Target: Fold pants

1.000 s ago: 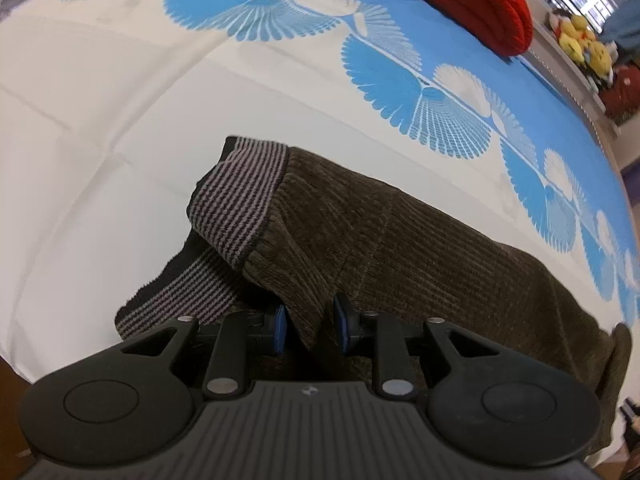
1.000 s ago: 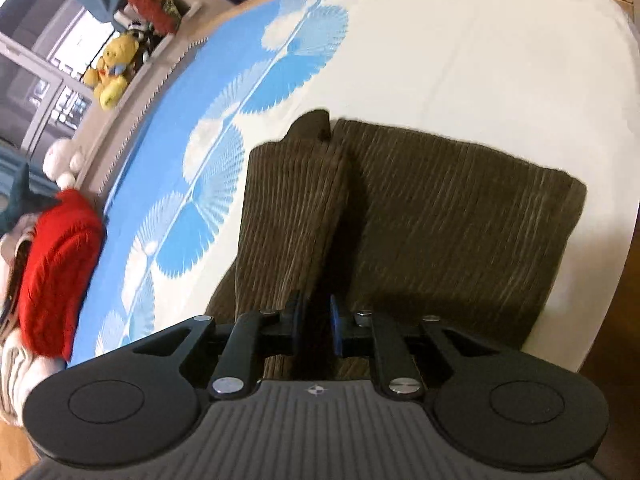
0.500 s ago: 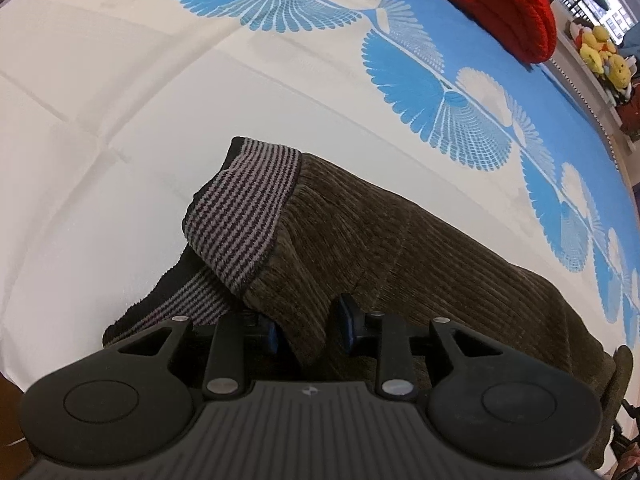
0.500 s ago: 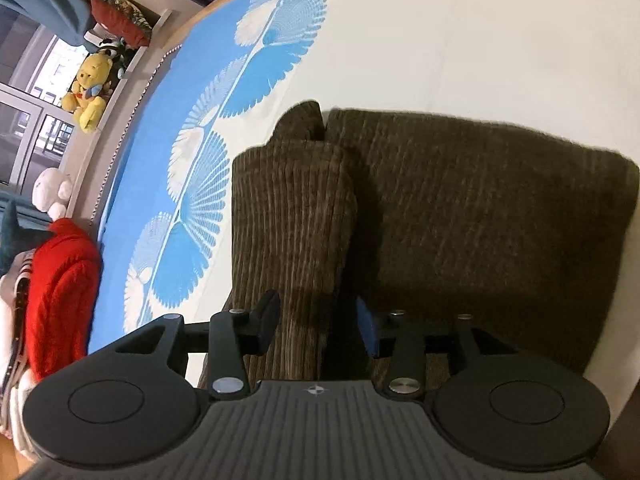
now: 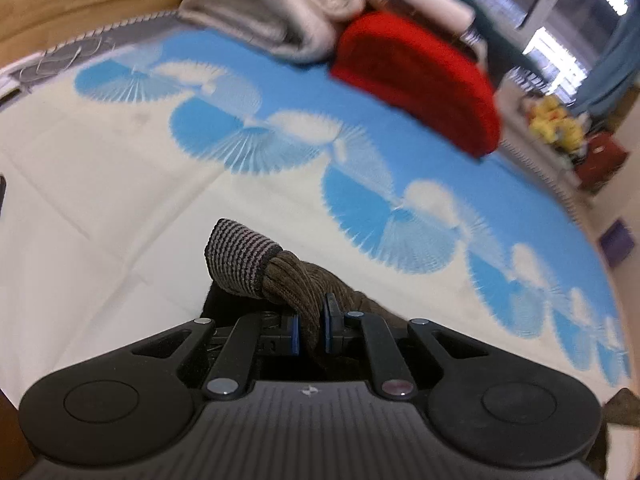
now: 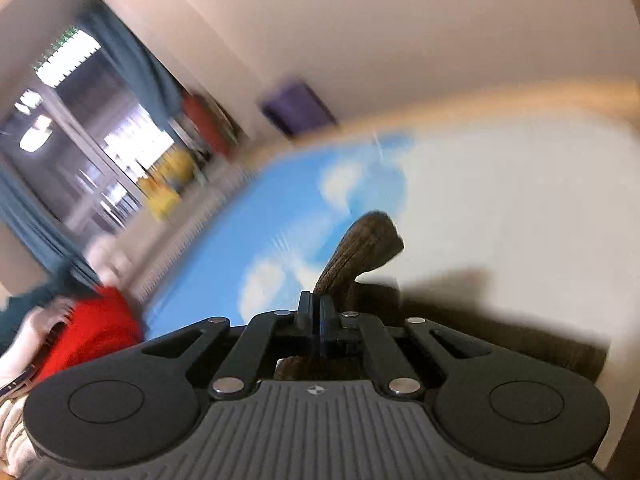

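The pants are dark brown corduroy with a grey striped waistband (image 5: 240, 258). In the left wrist view my left gripper (image 5: 310, 330) is shut on a bunched fold of the pants (image 5: 308, 284) just behind the waistband, lifted off the bed. In the right wrist view my right gripper (image 6: 316, 312) is shut on the pants (image 6: 360, 248); a fold of brown cloth sticks up past the fingertips, and more of the cloth lies in shadow below. That view is blurred by motion.
The bed sheet (image 5: 100, 184) is white with blue fan patterns. A red folded garment (image 5: 416, 80) and stacked white towels (image 5: 272, 8) lie at the far side. Stuffed toys (image 5: 556, 124) sit on a ledge by the window. A wooden bed edge (image 6: 480, 100) runs along the far side.
Both grippers have closed on the pants and lifted them off the sheet. Earlier the pants lay flat and the right jaws stood open over them. Both views have tilted upward.
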Available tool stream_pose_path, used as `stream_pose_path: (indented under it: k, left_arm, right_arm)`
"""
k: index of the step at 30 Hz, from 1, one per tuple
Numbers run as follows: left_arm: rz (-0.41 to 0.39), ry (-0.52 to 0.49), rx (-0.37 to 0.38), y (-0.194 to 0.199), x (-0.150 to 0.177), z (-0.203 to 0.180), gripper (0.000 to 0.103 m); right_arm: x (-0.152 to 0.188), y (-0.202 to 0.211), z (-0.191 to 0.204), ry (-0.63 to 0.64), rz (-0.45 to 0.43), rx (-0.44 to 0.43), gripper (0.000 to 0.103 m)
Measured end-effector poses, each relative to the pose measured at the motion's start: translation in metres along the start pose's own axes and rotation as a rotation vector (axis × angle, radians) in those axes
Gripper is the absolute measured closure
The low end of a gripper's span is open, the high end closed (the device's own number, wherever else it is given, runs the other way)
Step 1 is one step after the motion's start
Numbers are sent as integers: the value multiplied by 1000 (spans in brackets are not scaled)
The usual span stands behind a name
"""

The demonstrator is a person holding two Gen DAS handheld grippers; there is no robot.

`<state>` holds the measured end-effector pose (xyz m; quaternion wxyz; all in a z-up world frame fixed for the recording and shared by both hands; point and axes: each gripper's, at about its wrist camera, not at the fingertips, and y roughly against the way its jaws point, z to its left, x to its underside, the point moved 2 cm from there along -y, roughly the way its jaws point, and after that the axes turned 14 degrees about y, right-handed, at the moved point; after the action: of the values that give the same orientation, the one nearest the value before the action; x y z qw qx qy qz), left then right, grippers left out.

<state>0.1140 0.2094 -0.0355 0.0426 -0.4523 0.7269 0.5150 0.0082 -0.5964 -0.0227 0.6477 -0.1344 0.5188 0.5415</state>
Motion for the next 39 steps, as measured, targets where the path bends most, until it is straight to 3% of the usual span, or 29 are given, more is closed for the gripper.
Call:
stream_pose_path:
  k: [2,5,7,9,11,13,14,15,17,19,22,23,24,26,29,32,35,37,38,39]
  left_arm:
    - [36,-36,3,12,5,6,91]
    - [212,-51,-84,2,20,29,91]
    - [342,-43,-149,-15,28,46,91]
    - [392,-77,-183,-24,31,52,90]
    - [382,-85,-162,-24,28,52,90]
    - [370,-54,-141,-17,24,54,91]
    - [375,-55,-138,-14,26,57,91]
    - [393,-76,-158,-16,30,56,90]
    - [452,-163,-225,-26,44,50,89]
    - [491,-259,-253,-31,56,44,77]
    - [444,-275,-250,-21,48,44,57]
    - [411,-255,-249,-15,42,45,54]
    - [365,-229,-256,-7,34,47,46]
    - [266,-200,-294,6,21,51,37]
    - [129,-126,-354,17,4,58,34]
    - [91,-104,-252,22,-4,51,35]
    - [84,-150,-182,21,2,34,38]
    - [88,-186,-152,11,12,23,49]
    - [94,-198,-138,5,18,20,53]
    - [106,-205,-128,-1,26,16,62]
  right_arm:
    - [4,10,-11,37,69,53,101]
    - [29,4,-36,103,326,216,101]
    - [48,-2,-60,63,487,284,101]
    - [60,-5,-81,-9,593,304,101]
    - [52,1,-87,-74,544,251,101]
    - [37,8,-76,29,461,249,103]
    - [31,11,-70,104,435,296,103]
    - [31,10,-72,137,456,348,103]
    - [44,2,-93,75,580,412,103]
    - [54,-5,-105,-5,631,357,103]
    - [46,-8,-101,6,584,318,99]
    - [45,-9,-98,3,569,305,90]
    - [46,-10,-100,-14,565,297,75]
    - [45,-13,-111,-87,582,297,63]
    - [51,-11,-120,-187,593,311,63]
    - [53,-14,-121,-247,574,304,63]
    - [50,-18,-121,-241,541,287,63]
    - [49,-22,-115,-200,537,262,80]
    - [47,-22,-111,-166,530,263,99]
    - [42,-18,-105,-126,501,280,100]
